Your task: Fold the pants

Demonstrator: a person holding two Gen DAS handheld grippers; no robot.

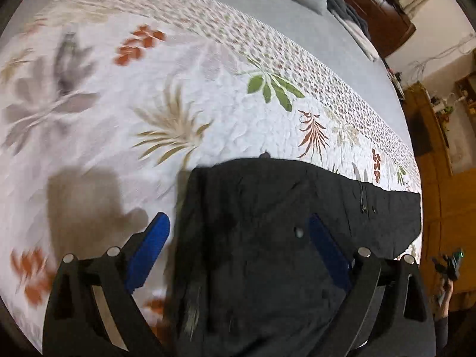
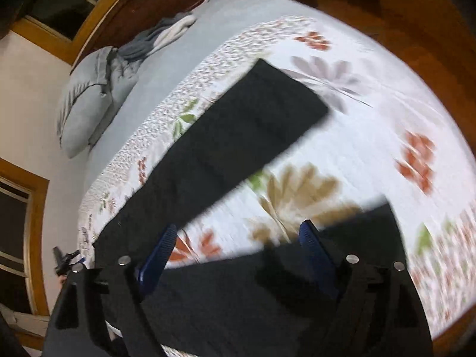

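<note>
Nearest the left wrist camera, the left tongs (image 1: 239,226) stand spread wide, their blue pads (image 1: 148,250) apart with nothing pinched between them; they hang above the black pants (image 1: 267,238) without touching the cloth. The pants lie flat on the bed, on a white quilt (image 1: 148,89) printed with leaves. In this view one straight edge of the pants runs just inside the left pad, and bare quilt begins beside it, where a soft shadow (image 1: 83,205) falls. The far edge of the pants crosses the picture towards the right, with a small zip (image 1: 362,199) near it. Beyond that edge the quilt lies open and unoccupied up to its patterned border, then a pale blue sheet (image 1: 267,15).

In the right wrist view the right tongs (image 2: 238,232) are likewise spread, pinching nothing, raised over the bed. Dark cloth of the pants (image 2: 238,297) lies below and between the blue pads (image 2: 315,253). A long black leg (image 2: 238,136) stretches away diagonally, its squared end lying flat on the quilt (image 2: 372,154). Between the leg and the nearer dark cloth a wedge of bare quilt shows. Farther off lie the blue sheet (image 2: 184,59), a pillow (image 2: 86,104) and a heap of grey and white cloth (image 2: 166,29) near the bed's far edge, with wooden floor (image 2: 431,44) beyond the quilt's right edge.
</note>
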